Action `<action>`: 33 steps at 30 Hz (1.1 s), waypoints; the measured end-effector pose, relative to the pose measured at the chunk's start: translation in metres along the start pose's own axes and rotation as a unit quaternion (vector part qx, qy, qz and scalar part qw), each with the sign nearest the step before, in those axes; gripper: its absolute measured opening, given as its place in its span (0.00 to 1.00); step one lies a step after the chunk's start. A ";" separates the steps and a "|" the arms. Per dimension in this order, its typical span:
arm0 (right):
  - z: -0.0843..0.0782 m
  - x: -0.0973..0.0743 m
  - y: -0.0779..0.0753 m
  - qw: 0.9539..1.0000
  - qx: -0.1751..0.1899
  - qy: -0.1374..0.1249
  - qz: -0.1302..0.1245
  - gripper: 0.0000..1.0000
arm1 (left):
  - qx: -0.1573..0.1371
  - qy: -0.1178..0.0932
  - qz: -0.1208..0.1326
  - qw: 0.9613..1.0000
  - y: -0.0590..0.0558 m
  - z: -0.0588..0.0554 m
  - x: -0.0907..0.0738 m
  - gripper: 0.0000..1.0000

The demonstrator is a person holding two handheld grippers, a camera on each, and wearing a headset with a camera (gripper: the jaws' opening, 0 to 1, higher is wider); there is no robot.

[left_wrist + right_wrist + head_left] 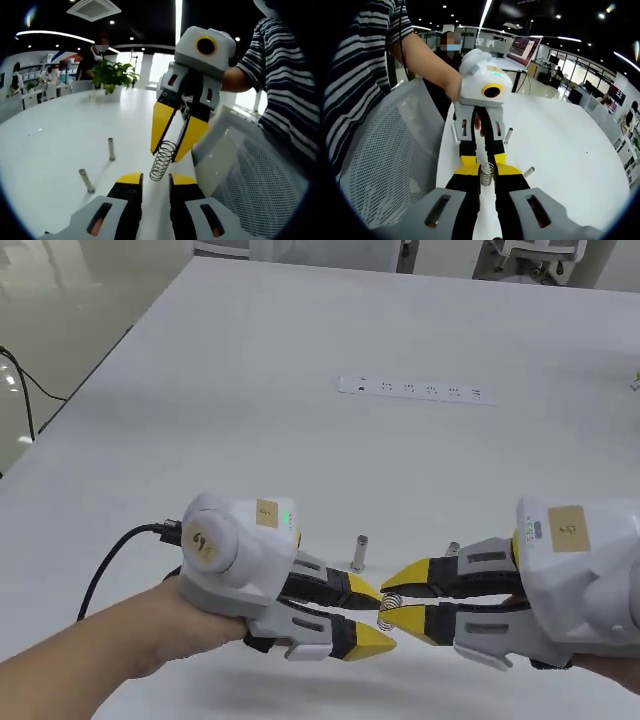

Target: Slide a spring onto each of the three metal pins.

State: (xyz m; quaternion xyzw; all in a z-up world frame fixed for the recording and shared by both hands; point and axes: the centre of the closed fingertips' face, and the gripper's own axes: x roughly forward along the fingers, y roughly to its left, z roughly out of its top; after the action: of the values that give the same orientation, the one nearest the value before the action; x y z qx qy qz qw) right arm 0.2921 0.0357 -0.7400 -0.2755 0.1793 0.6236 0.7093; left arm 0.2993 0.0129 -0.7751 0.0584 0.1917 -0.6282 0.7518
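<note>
A small metal spring [392, 602] hangs between the two yellow-tipped grippers, which face each other tip to tip above the near edge of the white table [300, 440]. My right gripper [166, 152] is shut on the spring's [161, 162] upper coils. The spring's free end reaches the gap of my left gripper [156, 179], whose jaws stand slightly apart and do not touch it. One bare metal pin [360, 552] stands upright just behind the tips. A second pin [452, 550] peeks over the right gripper [388, 602]. Both pins [111, 149] [86, 181] stand left of the spring.
A white power strip [416, 390] lies across the table's far middle. A black cable [110, 560] trails from the left gripper [383, 617] toward the left edge. A mesh chair back [395, 150] stands close to the table's near edge, by the person in a striped shirt [285, 75].
</note>
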 end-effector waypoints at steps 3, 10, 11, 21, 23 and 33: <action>-0.002 0.001 0.000 1.000 -0.001 0.003 -0.001 0.07 | -0.006 -0.003 0.003 1.000 0.001 0.000 -0.004 0.15; -0.002 0.003 0.001 1.000 -0.002 0.002 -0.002 0.07 | -0.013 -0.006 0.007 1.000 0.000 -0.002 -0.010 0.21; -0.003 0.003 0.000 1.000 -0.004 0.002 -0.003 0.07 | -0.014 -0.006 0.007 1.000 0.000 -0.002 -0.010 0.22; -0.007 0.001 -0.006 1.000 -0.008 0.008 -0.016 0.07 | -0.021 0.007 0.020 1.000 0.002 -0.015 -0.023 0.30; -0.008 0.001 -0.008 1.000 -0.009 0.009 -0.019 0.07 | -0.028 0.007 0.023 0.999 0.003 -0.018 -0.028 0.34; -0.013 -0.002 -0.014 0.999 -0.008 0.012 -0.033 0.07 | -0.054 -0.003 0.045 0.998 0.005 -0.024 -0.051 0.46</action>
State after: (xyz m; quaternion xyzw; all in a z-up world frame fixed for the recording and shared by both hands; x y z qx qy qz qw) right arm 0.3066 0.0247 -0.7467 -0.2943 0.1741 0.5981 0.7248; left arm 0.2920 0.0686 -0.7800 0.0245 0.2199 -0.5830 0.7817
